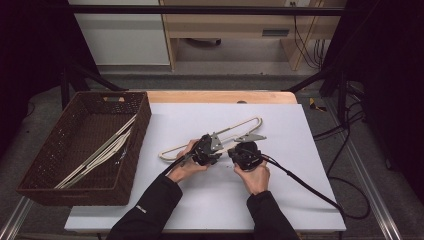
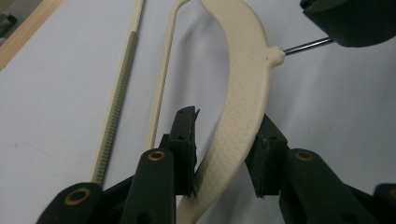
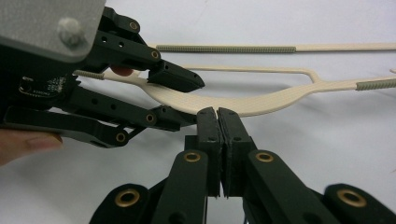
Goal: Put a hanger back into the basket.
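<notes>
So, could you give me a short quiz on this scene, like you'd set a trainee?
1. True or false: the jaws of the right gripper stand wide open.
2. What lies between the jaws of the left gripper? A) a cream hanger B) a spoon C) a cup
3. Where do the other hangers lie?

Key:
1. False, they are shut.
2. A.
3. In the brown basket.

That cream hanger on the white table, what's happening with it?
A person works a cream plastic clothes hanger with two hand-held grippers. The left gripper has the hanger's broad arm between its jaws. The right gripper is pinched shut on the metal hook. More hangers lie in the brown woven basket.
</notes>
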`<state>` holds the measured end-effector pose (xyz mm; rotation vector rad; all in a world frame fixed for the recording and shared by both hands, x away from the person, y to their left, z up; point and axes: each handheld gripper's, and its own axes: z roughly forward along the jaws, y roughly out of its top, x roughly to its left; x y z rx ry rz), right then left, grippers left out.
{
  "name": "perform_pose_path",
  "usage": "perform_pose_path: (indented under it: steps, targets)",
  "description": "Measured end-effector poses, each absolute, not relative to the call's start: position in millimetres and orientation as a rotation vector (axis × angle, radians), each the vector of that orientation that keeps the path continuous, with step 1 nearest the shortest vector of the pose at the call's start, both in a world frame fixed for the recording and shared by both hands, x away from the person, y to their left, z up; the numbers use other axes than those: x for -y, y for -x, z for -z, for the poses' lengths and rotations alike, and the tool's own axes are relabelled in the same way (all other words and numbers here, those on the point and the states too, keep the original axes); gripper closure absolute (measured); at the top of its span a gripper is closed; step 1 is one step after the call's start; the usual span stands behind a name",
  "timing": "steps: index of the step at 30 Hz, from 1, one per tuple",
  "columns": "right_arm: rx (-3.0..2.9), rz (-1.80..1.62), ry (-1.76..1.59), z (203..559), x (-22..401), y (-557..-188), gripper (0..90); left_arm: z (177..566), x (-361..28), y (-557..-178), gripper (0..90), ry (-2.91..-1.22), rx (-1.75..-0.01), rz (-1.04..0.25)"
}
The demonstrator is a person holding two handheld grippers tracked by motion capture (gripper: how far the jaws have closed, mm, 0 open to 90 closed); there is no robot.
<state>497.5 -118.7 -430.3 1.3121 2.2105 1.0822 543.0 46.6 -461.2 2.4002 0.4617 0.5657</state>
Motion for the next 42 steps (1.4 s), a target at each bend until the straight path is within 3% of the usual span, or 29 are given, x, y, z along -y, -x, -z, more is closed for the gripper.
perform_pose_path:
  steps: [3,14,26,37,42]
  targets:
    - [-2.205,-1.101,-1.311,427.4,120.1,-496.6,88.0,457.7,-47.4,-541.2,68.0,-2.404,-0.446,-0.579]
    - [-2.059,-1.329,-1.153,380.9,160.9,-472.0,52.7,444.2,-55.4,-538.2,72.6,-2.378,-0.448,-0.598]
    - [-2.013,-1.375,-1.194,408.0,221.1,-455.7,22.5,420.3,-73.9,-540.1,79.5,-2.317,-0.52,-0.639]
    - [-1.992,-1.386,-1.185,414.1,238.3,-445.7,12.0,403.2,-91.9,-544.5,84.6,-2.294,-0.594,-0.68]
    - [-1.995,-1.398,-1.16,413.3,239.2,-444.1,9.2,399.7,-98.9,-544.2,85.7,-2.233,-0.661,-0.639]
